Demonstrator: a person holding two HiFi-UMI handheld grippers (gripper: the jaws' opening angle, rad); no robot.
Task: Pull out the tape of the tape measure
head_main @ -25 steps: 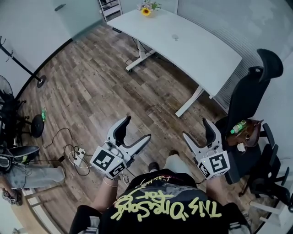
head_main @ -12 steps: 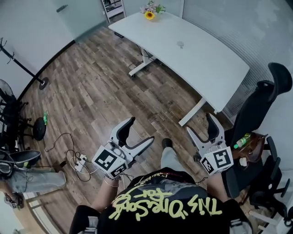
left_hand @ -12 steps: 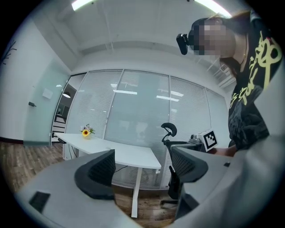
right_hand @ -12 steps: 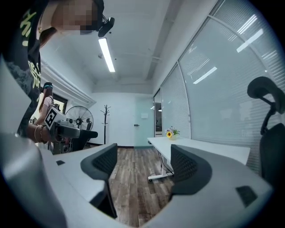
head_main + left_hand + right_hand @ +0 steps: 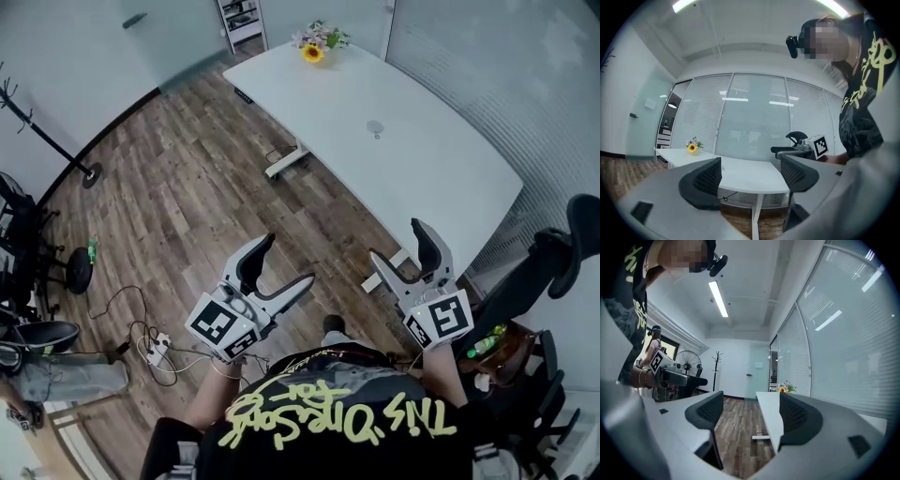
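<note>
Probably the tape measure is the small round thing (image 5: 375,127) on the table (image 5: 441,178), well apart from the left gripper (image 5: 286,261) and right gripper (image 5: 396,240), both spread and empty; I judge it a light, hard case, best steadied while pinching the tape's stiff tip.

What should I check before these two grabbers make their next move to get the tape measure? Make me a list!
1. Left gripper empty: ok. Its jaws stand apart with nothing between them.
2. Right gripper empty: ok. Its jaws stand apart with nothing between them.
3. Target spotted: cannot tell. A small round thing lies on the white desk, too small to name.
4. Close enough to grab: not ok. That thing lies well up the desk from both grippers.
5. Desk free of clutter: ok. Only the flowers stand at its far end.
</note>
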